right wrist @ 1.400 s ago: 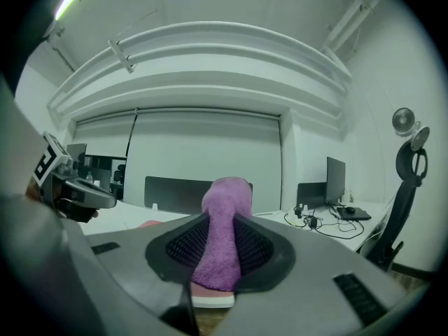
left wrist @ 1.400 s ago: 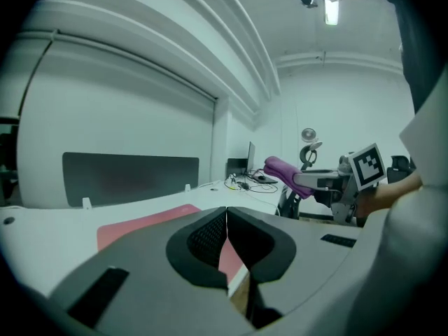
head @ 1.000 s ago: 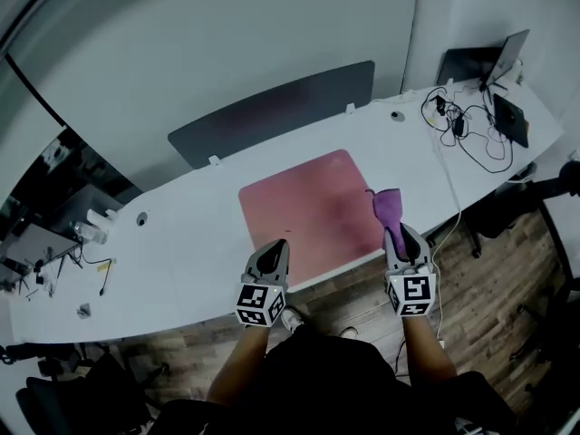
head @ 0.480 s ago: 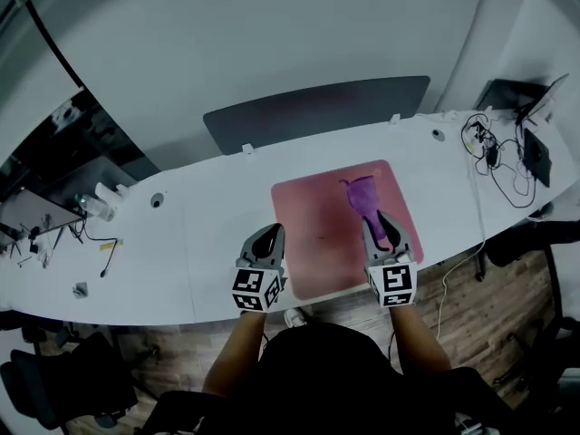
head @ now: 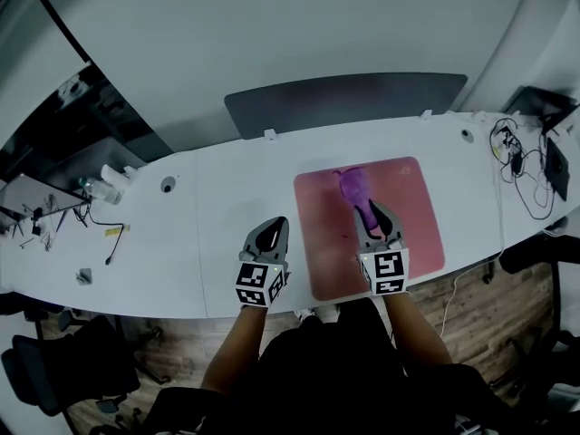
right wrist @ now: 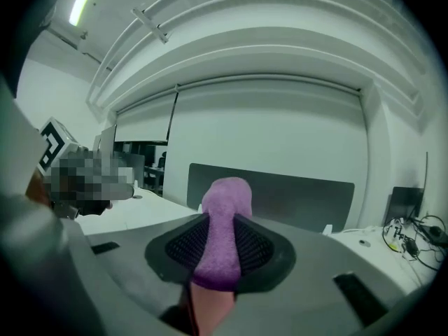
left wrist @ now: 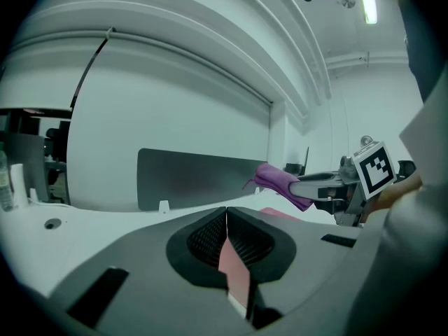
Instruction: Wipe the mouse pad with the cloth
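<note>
A pink mouse pad lies on the white desk. My right gripper hovers over the pad's middle, shut on a purple cloth that sticks out ahead toward the pad's far edge. In the right gripper view the cloth is clamped between the jaws of that gripper. My left gripper is over the desk just left of the pad's near corner, shut and empty. The left gripper view shows its jaws closed and the cloth off to the right.
A dark grey divider panel stands along the desk's far edge. Cables and devices clutter the right end. A bottle and small items sit at the left end. The desk's near edge runs just under both grippers.
My right gripper has carried the cloth leftward from the pad's right edge to over its middle. The left gripper stays by the pad's near left corner.
</note>
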Demonstrator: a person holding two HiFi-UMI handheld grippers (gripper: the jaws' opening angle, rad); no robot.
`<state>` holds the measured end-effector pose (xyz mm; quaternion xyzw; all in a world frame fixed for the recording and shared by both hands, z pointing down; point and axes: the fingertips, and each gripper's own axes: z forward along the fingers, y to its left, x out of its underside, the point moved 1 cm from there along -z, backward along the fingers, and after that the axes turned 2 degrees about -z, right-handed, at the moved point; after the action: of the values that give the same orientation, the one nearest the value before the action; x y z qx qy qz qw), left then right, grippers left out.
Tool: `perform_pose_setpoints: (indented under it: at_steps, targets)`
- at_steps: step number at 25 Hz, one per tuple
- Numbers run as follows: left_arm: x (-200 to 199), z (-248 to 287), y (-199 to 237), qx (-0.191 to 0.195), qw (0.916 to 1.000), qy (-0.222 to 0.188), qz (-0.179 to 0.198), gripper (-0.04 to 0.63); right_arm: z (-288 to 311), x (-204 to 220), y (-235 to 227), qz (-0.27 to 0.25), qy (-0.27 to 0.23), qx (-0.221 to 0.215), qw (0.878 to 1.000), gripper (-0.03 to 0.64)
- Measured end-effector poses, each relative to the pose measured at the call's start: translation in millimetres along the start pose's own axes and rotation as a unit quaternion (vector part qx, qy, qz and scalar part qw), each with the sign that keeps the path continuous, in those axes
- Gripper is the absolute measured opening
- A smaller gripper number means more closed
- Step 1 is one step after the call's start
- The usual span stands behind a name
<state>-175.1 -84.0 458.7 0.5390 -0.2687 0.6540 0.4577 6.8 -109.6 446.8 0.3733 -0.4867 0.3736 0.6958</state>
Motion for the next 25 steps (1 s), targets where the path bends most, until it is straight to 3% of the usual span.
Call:
perform_pose_setpoints:
  at_steps: [10,17,25]
  targets:
    - [21,13,28,-0.032,0.9990,0.026,-0.018,0.021,63,21,33,0.005,0.019,-0.074,0.997,0.118]
    - [9,24,50,-0.045,0.9989,0.011,-0.005,0.021,103,44,49,0.022,0.046,-0.090,0.995,0.118]
    - [19,24,57,-0.062,0.9977,0.010,-0.024,0.021,132,76,75,0.037,0.092,-0.111,0.989,0.118]
